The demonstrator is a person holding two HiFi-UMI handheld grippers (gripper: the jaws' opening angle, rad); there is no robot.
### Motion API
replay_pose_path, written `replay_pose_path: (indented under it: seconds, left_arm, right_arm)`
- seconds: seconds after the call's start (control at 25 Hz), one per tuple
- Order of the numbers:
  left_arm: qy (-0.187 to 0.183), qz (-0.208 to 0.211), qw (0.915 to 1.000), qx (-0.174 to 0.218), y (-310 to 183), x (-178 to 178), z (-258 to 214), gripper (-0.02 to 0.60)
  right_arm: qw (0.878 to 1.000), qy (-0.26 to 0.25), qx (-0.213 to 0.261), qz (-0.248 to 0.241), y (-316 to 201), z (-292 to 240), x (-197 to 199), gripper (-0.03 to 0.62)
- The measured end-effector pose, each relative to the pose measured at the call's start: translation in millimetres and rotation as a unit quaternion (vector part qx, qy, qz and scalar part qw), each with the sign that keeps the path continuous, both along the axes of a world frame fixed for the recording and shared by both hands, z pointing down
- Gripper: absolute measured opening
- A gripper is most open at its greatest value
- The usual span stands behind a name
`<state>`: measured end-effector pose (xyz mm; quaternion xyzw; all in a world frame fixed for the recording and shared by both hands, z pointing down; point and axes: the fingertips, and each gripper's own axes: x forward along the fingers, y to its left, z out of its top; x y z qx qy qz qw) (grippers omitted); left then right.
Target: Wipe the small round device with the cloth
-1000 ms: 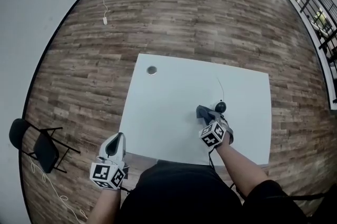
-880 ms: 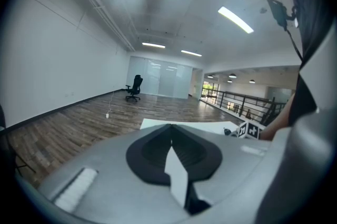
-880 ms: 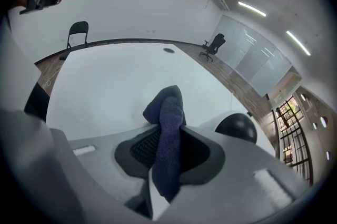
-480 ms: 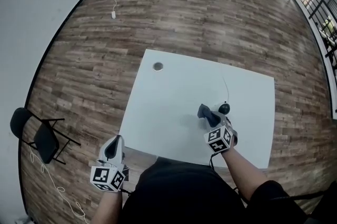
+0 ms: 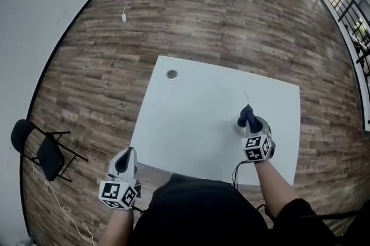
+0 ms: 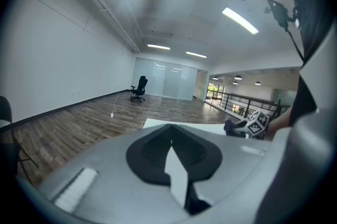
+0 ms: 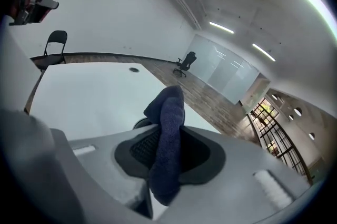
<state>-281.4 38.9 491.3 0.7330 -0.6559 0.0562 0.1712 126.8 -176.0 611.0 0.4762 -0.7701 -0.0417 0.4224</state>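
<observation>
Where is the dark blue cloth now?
The cloth is pinched in the right gripper, over the right side of the white table in the head view.

I saw the cloth [image 7: 167,128] as dark blue, fuzzy and matt. The right gripper [image 7: 164,159] had a shell like smooth matt grey plastic, and its pads [image 7: 141,150] were black and ribbed. The table [image 5: 191,117] was smooth matt white. The floor [image 5: 231,19] was grained wood planks with a faint sheen.
</observation>
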Motion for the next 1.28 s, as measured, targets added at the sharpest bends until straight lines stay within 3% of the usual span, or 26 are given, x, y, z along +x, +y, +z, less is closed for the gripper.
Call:
replay_pose_path:
  seconds: [0.36,0.48,0.68,0.8,0.96,1.28]
  left_arm:
    - [-0.010,0.019,0.9998,0.002,-8.3,4.1,-3.7,0.008]
    - [-0.014,0.019,0.9997,0.003,-8.0,1.3,-7.5,0.008]
    - [-0.024,0.017,0.9996,0.003,-4.5,2.3,-12.9,0.008]
    - [-0.028,0.010,0.9996,-0.003,2.4,-3.2,-13.6,0.008]
    - [-0.034,0.002,0.9994,-0.008,9.2,-3.8,-16.3,0.008]
    - [-0.044,-0.019,0.9988,-0.011,23.1,-6.9,-22.2,0.008]
  right_arm:
    - [0.998,0.014,0.013,-0.057,32.7,14.5,-38.6,0.092]
    - [0.995,0.032,-0.018,-0.092,50.9,37.4,-52.5,0.092]
    - [0.994,0.042,-0.052,-0.090,66.7,74.5,-49.4,0.092]
    - [0.993,0.046,-0.025,-0.103,65.6,70.9,-57.6,0.093]
    - [0.988,0.064,0.057,-0.128,57.2,45.8,-67.1,0.092]
    - [0.993,0.053,0.015,-0.108,49.8,67.0,-59.3,0.094]
